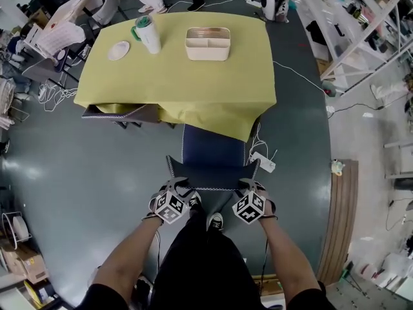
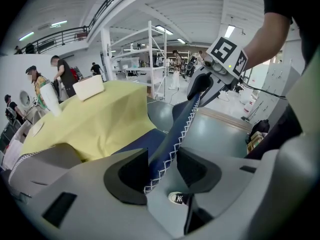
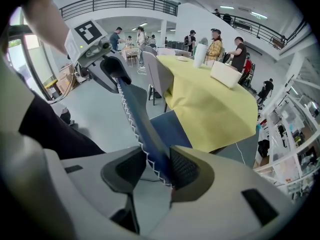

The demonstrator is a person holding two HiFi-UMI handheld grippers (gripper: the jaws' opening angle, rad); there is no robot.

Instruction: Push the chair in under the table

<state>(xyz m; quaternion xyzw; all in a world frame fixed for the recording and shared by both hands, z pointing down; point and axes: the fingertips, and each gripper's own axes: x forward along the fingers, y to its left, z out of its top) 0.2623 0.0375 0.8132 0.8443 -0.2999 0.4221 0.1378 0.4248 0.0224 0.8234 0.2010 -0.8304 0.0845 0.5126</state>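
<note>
1. Navy-blue padded chair [image 1: 213,148] with white zigzag stitching stands on the dark grey floor [image 1: 97,173] at the near side of the table. The far part of its seat is already beneath the hanging cloth, and its backrest is nearest the person.
2. The left gripper [image 1: 183,186] is clamped on the left end of the backrest's top edge; the stitched seam fills the gap between its pads.
3. The right gripper [image 1: 249,186] is closed on the right end of the same edge. Its jaws stand fairly wide, with the padding pressed between them.
4. The table with a yellow cloth [image 1: 193,86] carries a small white plate [image 1: 118,50] and a white jug with a green lid [image 1: 148,34] on its far left. A cream divided box [image 1: 208,44] sits near the far middle.
5. A grey chair [image 1: 122,113] is tucked under the table's left near corner, apart from the blue one.
6. A white power strip [image 1: 263,162] with its cable lies on the floor just right of the seat.
7. The person's dark shoe [image 1: 215,221] is just behind the backrest.
</note>
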